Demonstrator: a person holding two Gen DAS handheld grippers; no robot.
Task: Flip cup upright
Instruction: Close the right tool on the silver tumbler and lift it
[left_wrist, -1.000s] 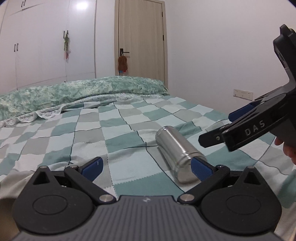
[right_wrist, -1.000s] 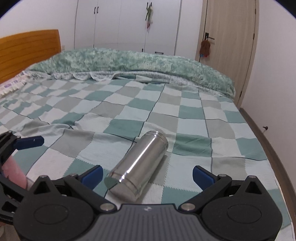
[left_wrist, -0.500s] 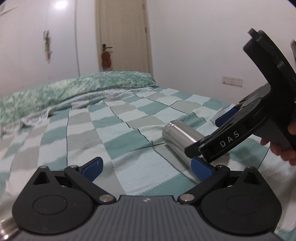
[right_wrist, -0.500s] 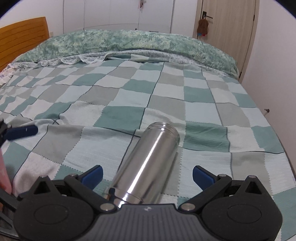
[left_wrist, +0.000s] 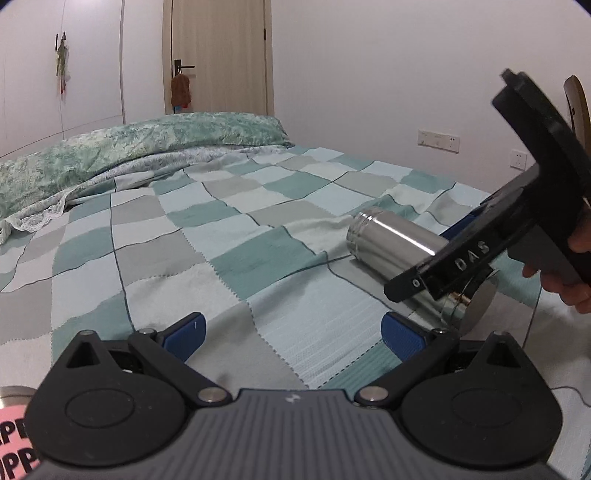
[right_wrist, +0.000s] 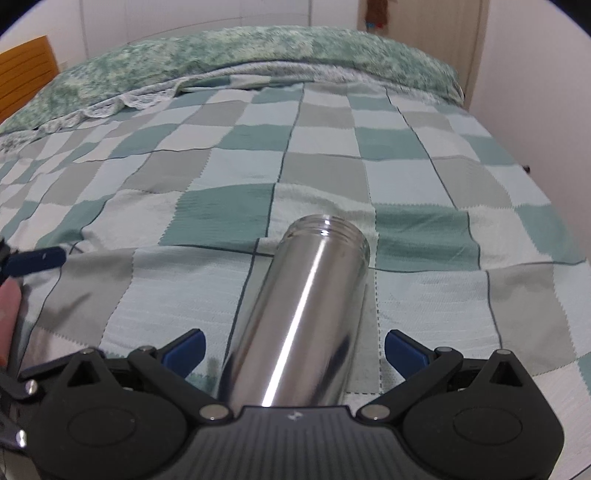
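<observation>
Left wrist view: the steel cup (left_wrist: 397, 245) lies on its side on the checkered bedspread (left_wrist: 229, 236) at right of centre. Its long axis runs from the threaded mouth, pointing toward the upper left of the frame, down to its base at lower right. The right gripper (left_wrist: 428, 266) reaches in from the right edge and crosses in front of the cup's lower half. The left gripper (left_wrist: 291, 334) at the bottom of the frame stands wide, its blue fingertips (left_wrist: 183, 332) holding nothing; the cup's base sits just above its right fingertip. A door (left_wrist: 218, 55) shows at upper centre.

Right wrist view: the cup (right_wrist: 299, 310) fills the lower centre, long axis nearly vertical in the frame, open mouth pointing up and away, base hidden behind the gripper body. The right gripper (right_wrist: 293, 349) is spread wide, a blue fingertip on each side of the cup with a gap between. The rumpled quilt (right_wrist: 258, 55) lies along the top.
</observation>
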